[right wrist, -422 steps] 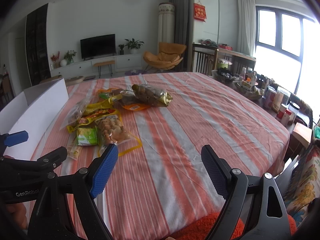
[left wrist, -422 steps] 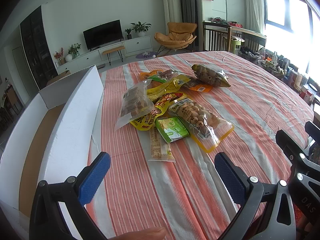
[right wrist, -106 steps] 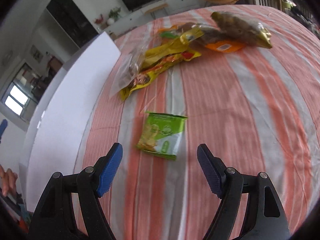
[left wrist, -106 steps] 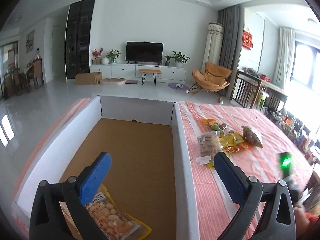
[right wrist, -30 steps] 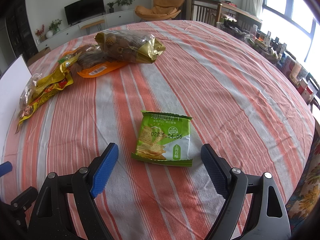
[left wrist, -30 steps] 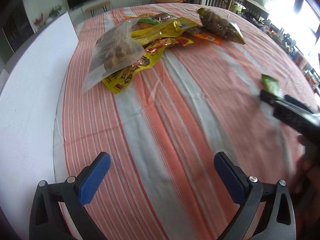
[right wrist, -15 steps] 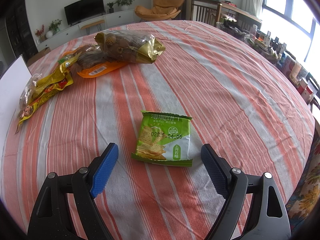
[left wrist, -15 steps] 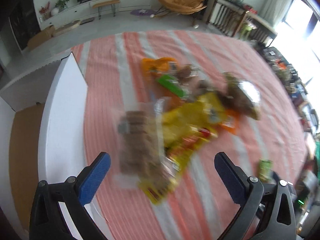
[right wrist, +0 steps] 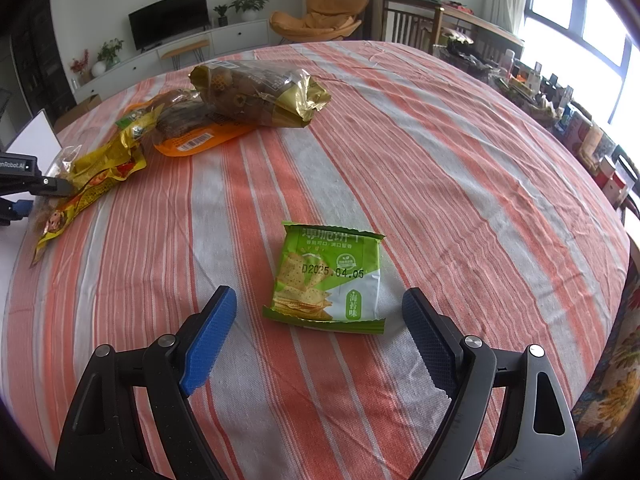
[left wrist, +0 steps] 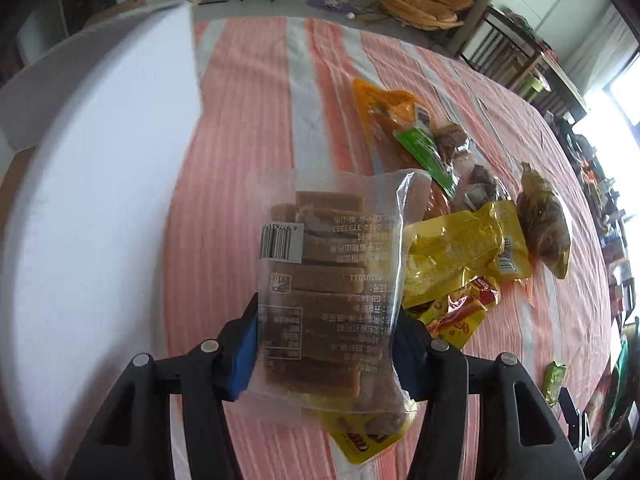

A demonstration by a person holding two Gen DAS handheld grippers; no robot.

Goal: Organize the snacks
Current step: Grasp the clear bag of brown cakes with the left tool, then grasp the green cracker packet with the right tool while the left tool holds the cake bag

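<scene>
My left gripper [left wrist: 326, 350] is shut on a clear bag of brown bars [left wrist: 330, 280], which rests at the left edge of the snack pile. Beside it lie yellow packets [left wrist: 460, 256], an orange pouch [left wrist: 384, 108], a green stick pack [left wrist: 424, 152] and a gold bag of brown snacks [left wrist: 546, 220]. My right gripper [right wrist: 316, 334] is open and empty, low over the striped tablecloth, with a green cracker packet [right wrist: 330, 280] lying between its fingers. The gold bag [right wrist: 260, 94] and yellow packets [right wrist: 96, 176] lie farther left in the right wrist view.
The white wall of the cardboard box [left wrist: 92, 200] runs along the table's left side, next to the pile. The left gripper's body [right wrist: 24, 188] shows at the left edge of the right wrist view. Bottles and jars [right wrist: 560, 112] crowd a side table beyond the right edge.
My left gripper has come down onto the pile and shut on the clear bag of brown bars. My right gripper and the green packet have not moved.
</scene>
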